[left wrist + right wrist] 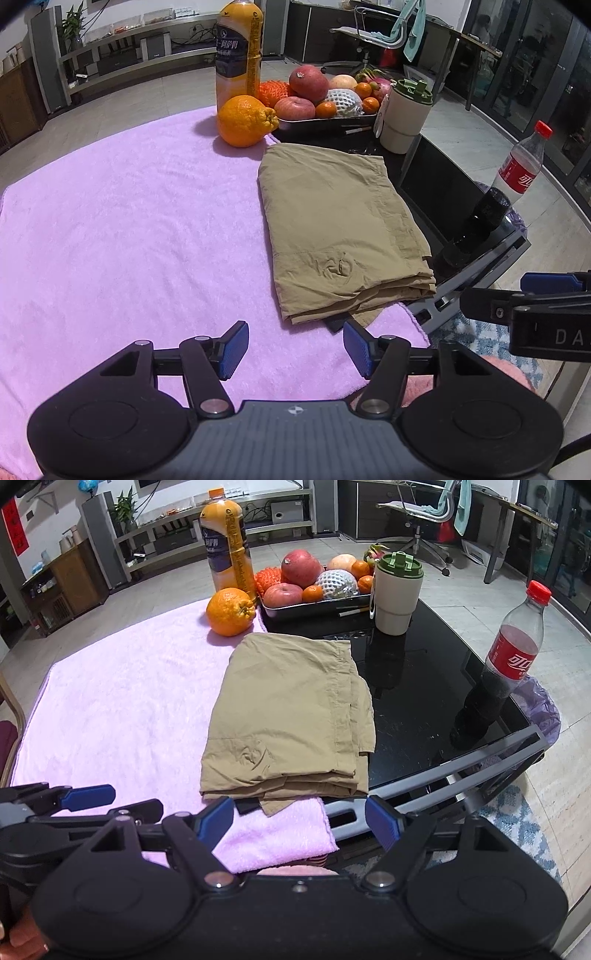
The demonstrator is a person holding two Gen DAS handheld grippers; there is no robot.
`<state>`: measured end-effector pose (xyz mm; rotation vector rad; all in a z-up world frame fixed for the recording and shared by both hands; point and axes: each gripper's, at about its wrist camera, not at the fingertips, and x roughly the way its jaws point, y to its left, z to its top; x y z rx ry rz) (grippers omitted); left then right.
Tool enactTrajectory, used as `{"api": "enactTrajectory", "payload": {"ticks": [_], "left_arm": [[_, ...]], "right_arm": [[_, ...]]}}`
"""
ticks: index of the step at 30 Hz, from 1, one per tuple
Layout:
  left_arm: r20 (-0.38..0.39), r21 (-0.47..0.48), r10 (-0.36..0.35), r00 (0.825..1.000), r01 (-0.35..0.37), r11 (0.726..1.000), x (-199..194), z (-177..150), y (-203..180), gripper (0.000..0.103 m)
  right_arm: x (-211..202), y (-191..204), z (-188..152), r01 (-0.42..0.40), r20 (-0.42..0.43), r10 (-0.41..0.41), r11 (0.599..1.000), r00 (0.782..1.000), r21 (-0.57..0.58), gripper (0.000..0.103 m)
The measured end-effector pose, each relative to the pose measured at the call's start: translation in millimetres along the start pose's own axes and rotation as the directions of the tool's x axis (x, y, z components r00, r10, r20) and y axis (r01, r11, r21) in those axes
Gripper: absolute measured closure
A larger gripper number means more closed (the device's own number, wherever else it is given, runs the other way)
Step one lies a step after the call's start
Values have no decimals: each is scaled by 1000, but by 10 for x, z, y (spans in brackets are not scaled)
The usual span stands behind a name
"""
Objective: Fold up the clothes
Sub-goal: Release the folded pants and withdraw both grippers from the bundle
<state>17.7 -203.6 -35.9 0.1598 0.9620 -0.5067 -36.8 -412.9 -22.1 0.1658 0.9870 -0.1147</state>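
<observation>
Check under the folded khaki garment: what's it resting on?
The khaki garment lies partly on the pink towel, partly on the black glass table. A dark item peeks out at its near edge; the rest is hidden.

Black table [424,686] – pink towel [122,701] on it

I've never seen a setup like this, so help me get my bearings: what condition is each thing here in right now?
Khaki garment: folded into a layered stack, lying partly on the pink towel.
Left gripper: jaws open, holding nothing.
Right gripper: jaws open, holding nothing.
Cola bottle: upright, red cap on, partly full.
Juice bottle: upright, capped.
Cup: upright, green lid on.
Fruit tray: filled with fruit.
</observation>
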Motion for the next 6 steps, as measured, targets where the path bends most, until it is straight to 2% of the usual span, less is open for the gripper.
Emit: {"api": "enactTrajectory", "payload": {"ticks": [6], "left_arm": [[18, -1, -3, 1000, 3, 1000, -18, -22, -13, 37]], "right_arm": [[-30, 9, -26, 2, 6, -2, 1000, 1000, 1, 25]]}}
